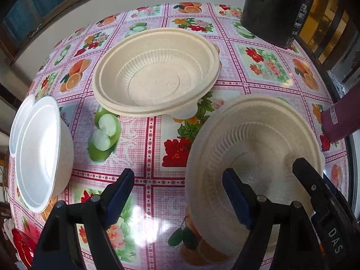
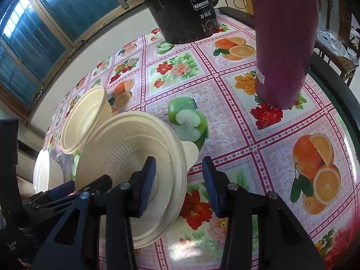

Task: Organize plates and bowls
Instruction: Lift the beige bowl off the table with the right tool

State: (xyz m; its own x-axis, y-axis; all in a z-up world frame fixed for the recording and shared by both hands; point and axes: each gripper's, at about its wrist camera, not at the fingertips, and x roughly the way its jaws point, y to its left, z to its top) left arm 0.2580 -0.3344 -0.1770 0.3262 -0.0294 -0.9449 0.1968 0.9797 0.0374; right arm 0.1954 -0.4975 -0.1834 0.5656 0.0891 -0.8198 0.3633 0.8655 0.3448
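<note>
Two ribbed beige pulp bowls: one (image 1: 254,155) near, the other, a nested stack (image 1: 157,72), beyond on the glossy fruit-print cloth (image 1: 144,139). Smooth white foam bowls (image 1: 40,150) sit left. Both grippers gape: left (image 1: 177,191) empty, right (image 2: 177,186) straddling the near bowl's rim.

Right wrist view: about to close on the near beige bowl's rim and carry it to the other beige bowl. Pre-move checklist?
1. Right gripper open: ok.
2. It straddles the near beige bowl rim, one finger inside, one outside: ok.
3. Left gripper clear of that bowl: cannot tell; it is open, but one finger overlaps the bowl.
4. Far beige bowl upright, nothing inside: ok.
5. White bowls apart from both beige bowls: ok.
</note>
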